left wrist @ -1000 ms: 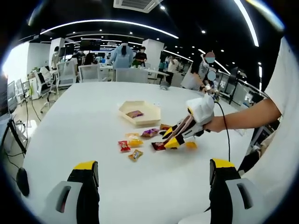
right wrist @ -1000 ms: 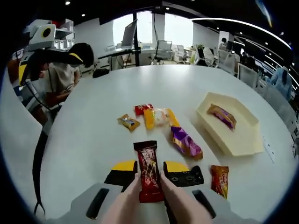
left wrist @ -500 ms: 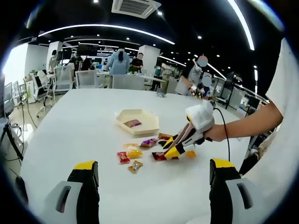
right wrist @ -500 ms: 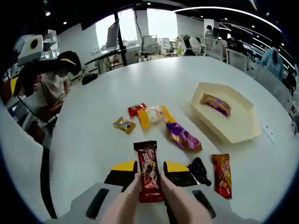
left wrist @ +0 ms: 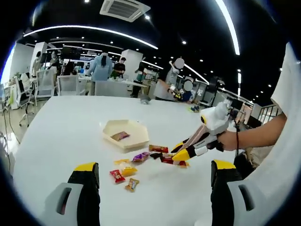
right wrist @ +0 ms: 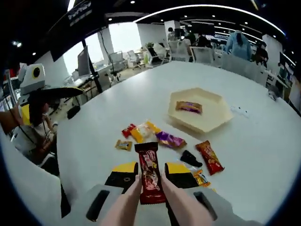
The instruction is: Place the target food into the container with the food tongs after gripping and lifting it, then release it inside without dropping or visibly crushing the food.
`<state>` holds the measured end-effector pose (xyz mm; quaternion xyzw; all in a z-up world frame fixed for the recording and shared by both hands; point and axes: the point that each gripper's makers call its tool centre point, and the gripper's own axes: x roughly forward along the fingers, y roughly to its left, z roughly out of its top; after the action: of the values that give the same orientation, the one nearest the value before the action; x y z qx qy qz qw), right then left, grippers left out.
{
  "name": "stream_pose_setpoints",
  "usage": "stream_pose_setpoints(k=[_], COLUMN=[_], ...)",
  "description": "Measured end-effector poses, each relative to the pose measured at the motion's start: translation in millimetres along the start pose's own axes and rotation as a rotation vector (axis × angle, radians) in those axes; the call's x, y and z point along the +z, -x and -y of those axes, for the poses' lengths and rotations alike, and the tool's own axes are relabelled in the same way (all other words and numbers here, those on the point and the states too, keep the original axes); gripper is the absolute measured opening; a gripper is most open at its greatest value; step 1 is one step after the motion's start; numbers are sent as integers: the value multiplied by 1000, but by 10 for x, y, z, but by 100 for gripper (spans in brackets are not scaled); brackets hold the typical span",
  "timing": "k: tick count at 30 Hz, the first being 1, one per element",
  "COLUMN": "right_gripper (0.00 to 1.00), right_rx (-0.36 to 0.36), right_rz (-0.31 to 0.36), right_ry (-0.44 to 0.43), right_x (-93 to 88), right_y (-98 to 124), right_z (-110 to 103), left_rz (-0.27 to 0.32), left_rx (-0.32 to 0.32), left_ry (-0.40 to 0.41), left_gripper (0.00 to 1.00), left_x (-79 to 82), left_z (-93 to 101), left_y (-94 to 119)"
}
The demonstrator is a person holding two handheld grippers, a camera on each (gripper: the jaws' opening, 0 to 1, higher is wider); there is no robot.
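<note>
Right tongs (right wrist: 150, 173): clenched on a dark red snack bar (right wrist: 149, 172), held above the white bench (right wrist: 94, 127). Left tongs (left wrist: 153, 176): released, jaws wide apart. Hexagonal cream tray (right wrist: 207, 120): beyond the scattered wrapped snacks (right wrist: 141, 134), one purple-wrapped candy (right wrist: 189, 107) inside.

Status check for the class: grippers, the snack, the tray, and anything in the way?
Right gripper shut on red snack bar, lifted off table. Left gripper open, idle. Cream tray ahead holds one purple snack. Loose wrappers lie between.

Open-plan office, desks (left wrist: 123, 84), swivel chairs (left wrist: 67, 84), monitors (right wrist: 87, 59), ceiling strip lights (left wrist: 89, 30)
</note>
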<state>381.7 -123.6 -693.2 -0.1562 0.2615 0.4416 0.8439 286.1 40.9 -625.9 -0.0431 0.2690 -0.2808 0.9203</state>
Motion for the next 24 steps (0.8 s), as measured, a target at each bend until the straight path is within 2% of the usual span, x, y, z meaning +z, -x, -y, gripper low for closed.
stream_pose_setpoints(k=[5, 11, 16, 17, 24], right_gripper=[21, 21, 21, 21, 21], right_rx=[12, 20, 18, 37, 50], right_rz=[-16, -16, -14, 4, -27], right_ry=[14, 27, 21, 22, 57], right_x=[-20, -20, -3, 33, -27], right_y=[-50, -82, -87, -108, -164], right_z=[-15, -19, -19, -54, -81], left_rz=[-4, -34, -44, -21, -5], left_rx=[6, -10, -12, -7, 10], left_ry=[12, -40, -38, -51, -4], left_gripper=[99, 99, 99, 99, 99], left_x=[-10, -46, -35, 9, 5], left_z=[-15, 47, 58, 53, 12], left_y=[15, -3, 12, 34, 47])
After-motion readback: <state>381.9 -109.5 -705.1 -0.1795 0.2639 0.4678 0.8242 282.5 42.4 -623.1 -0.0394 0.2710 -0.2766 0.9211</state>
